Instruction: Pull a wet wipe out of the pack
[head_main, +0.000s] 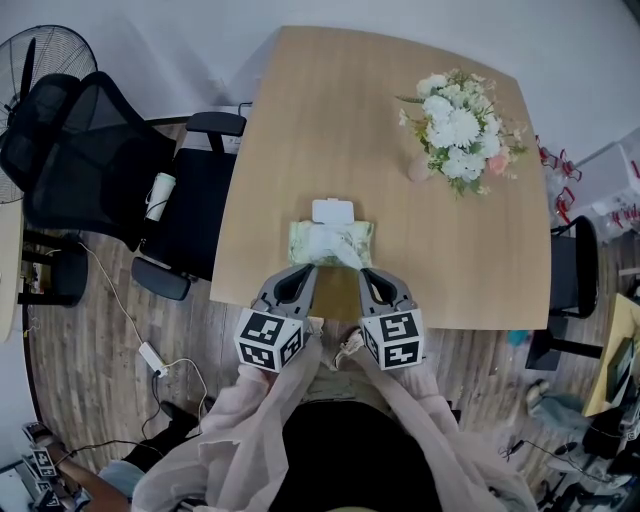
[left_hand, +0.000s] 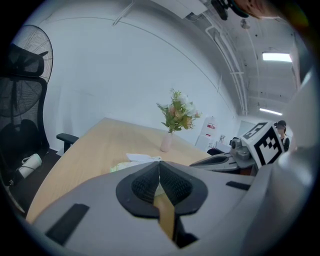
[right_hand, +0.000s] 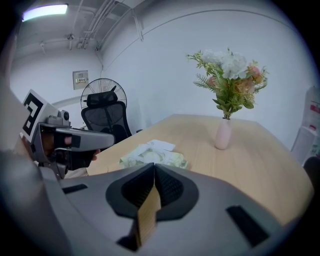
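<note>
Wood-floored office, pale wooden counter (head_main: 300, 120) filling the middle of the head view; black office chair (head_main: 100, 160) and fan (head_main: 40, 60) at the upper left, vase of flowers (head_main: 460, 135) at the upper right.

Centre of frame, flat on the counter close to its near edge: green wet wipe pack (head_main: 331, 243), white lid flap (head_main: 333, 210) apparently folded back on the far side, something whitish showing at the opening. Judged from that: pack opened, pull itself not yet done, no wipe in either tongs.

Just below the pack in the frame, side by side: left tongs (head_main: 306, 272) and right tongs (head_main: 368, 274), both clenched on nothing. Tips close to the pack's near edge; touching or not, cannot tell. Both aimed forward and somewhat down at the pack, marker cubes trailing toward the pale sleeves (head_main: 250, 420) at the bottom.
</note>
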